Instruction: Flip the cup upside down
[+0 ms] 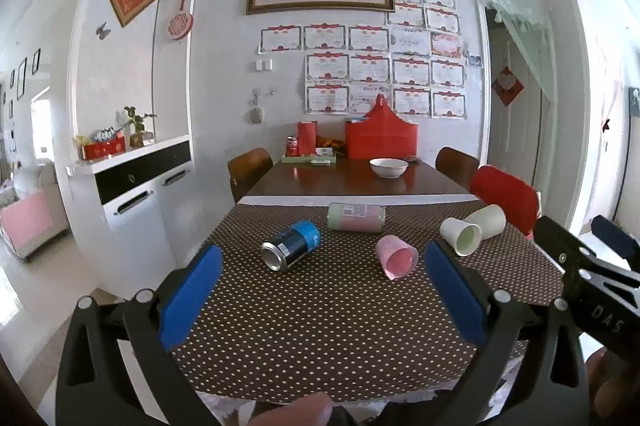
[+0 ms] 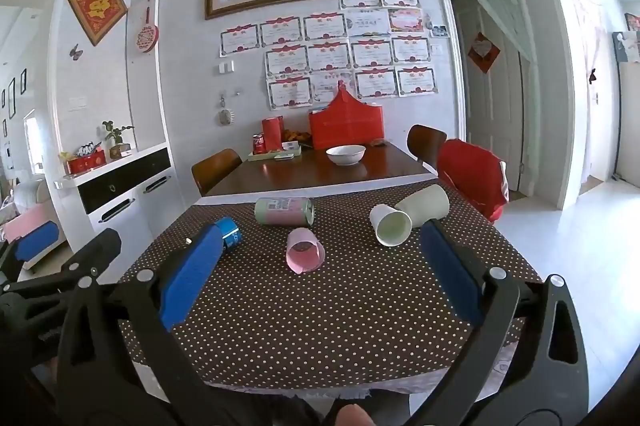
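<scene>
Both grippers, left gripper (image 1: 323, 292) and right gripper (image 2: 320, 272), hover with jaws wide, holding nothing. Ahead, a pink cup (image 1: 396, 256) lies on its side on the dotted tablecloth (image 1: 320, 326). Judged light, thin-walled, crushable: grip mid-body gently. White cups (image 2: 390, 225) lie beyond.

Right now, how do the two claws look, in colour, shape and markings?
Both are alike: the left claw and right claw each have two long rectangular blue pads on black triangular arms with cut-out slots and round silver screw heads. In the left view, white letters "DAS" show on the right claw's black body.
</scene>
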